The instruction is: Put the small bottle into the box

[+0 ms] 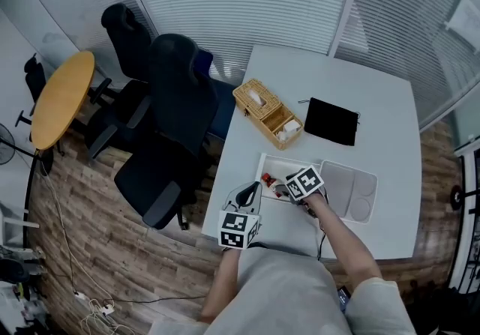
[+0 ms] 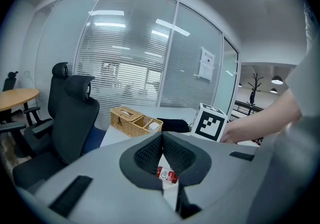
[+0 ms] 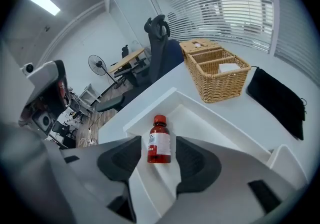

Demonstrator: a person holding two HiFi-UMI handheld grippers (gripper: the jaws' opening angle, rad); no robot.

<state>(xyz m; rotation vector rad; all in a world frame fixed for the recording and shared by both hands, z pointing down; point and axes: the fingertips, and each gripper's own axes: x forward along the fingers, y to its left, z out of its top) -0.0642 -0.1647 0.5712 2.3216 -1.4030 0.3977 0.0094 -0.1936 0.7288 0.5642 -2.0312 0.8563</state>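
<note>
A small red bottle with a white label and red cap lies on its side in the open white box. My right gripper is open, its two dark pads on either side of the bottle with a gap on each side. In the head view the right gripper reaches into the box next to the bottle. My left gripper hovers at the table's near edge, left of the box, jaws shut. Below its closed tips in the left gripper view the bottle shows.
A wicker basket and a black pouch sit farther back on the white table. A grey moulded lid lies right of the box. Black office chairs and a round wooden table stand at the left.
</note>
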